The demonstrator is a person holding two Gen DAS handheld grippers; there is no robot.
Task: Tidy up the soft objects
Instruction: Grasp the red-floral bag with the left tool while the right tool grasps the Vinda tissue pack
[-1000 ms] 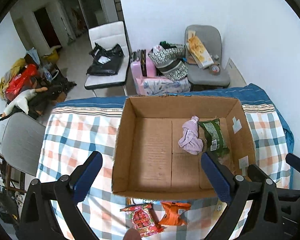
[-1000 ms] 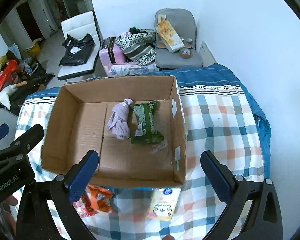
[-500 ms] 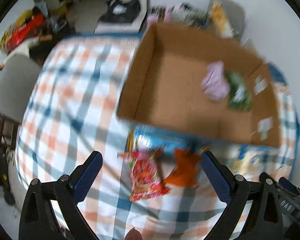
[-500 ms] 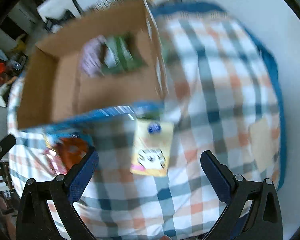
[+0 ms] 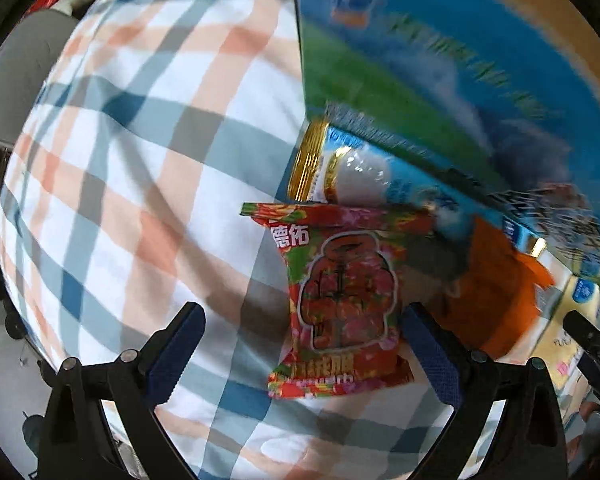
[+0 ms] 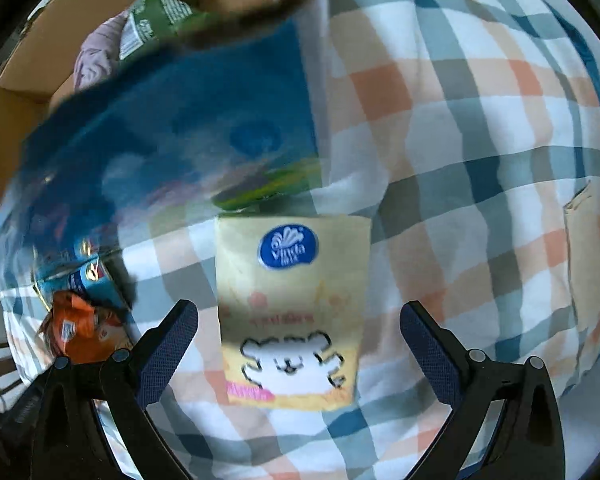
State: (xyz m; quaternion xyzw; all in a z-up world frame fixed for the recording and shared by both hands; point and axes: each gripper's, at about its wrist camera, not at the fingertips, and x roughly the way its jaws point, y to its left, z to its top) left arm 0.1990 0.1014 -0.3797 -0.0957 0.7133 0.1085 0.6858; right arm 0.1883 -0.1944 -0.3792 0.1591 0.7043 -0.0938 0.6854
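Note:
My left gripper (image 5: 300, 344) is open just above a red snack packet (image 5: 340, 300) lying on the checked cloth, its jaws on either side of the packet's lower half. An orange packet (image 5: 496, 300) and a blue-and-white packet (image 5: 356, 176) lie beside it. My right gripper (image 6: 298, 340) is open over a yellow Vinda tissue pack (image 6: 292, 312), jaws on either side. The cardboard box (image 6: 16, 92) stands behind, blue-printed outside, holding a lilac cloth (image 6: 96, 60) and a green packet (image 6: 156, 16).
The checked cloth (image 5: 140, 160) covers a soft surface. A grey chair (image 5: 20, 80) stands at its left edge. The box's blue side (image 5: 440, 60) rises close behind the packets. The orange packet (image 6: 76, 328) lies left of the tissue pack.
Both grippers have dropped from above the box down to the cloth in front of it. The left now straddles the red packet, the right the yellow tissue pack. Both stay open.

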